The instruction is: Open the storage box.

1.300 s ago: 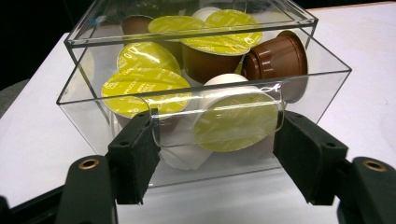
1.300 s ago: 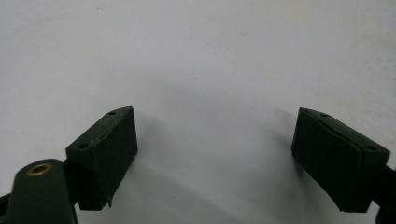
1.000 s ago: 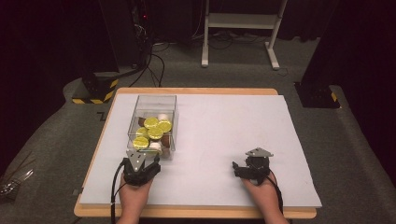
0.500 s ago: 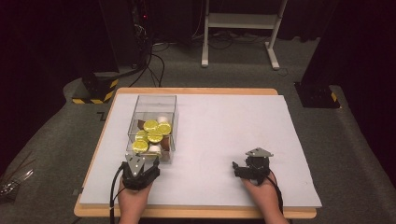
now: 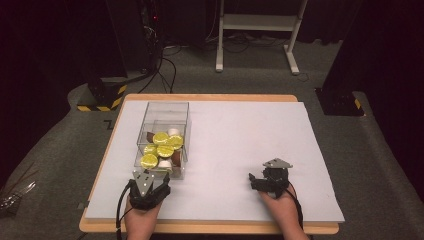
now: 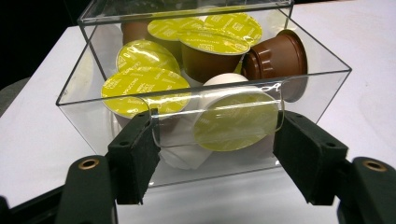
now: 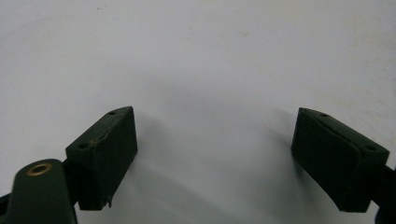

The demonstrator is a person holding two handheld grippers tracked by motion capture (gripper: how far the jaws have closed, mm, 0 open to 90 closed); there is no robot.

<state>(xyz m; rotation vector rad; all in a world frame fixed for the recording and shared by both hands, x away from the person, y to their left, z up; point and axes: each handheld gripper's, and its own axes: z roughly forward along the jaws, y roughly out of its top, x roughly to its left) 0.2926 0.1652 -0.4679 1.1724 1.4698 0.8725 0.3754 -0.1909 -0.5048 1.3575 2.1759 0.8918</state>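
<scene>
Left gripper [image 5: 159, 178] has eased back a touch from the clear capsule box [image 6: 322, 88] — jaws spread, flanking its tab; right gripper [image 5: 253, 180] sits released.

The print on the yellow foil lids of the coffee capsules [image 6: 144, 88] is too small to read. The clear plastic box [image 6: 322, 79] has its far end cut off by the left gripper view's top edge, and front capsules hide those behind. In the high view, the person's forearms leave the bottom edge.
</scene>
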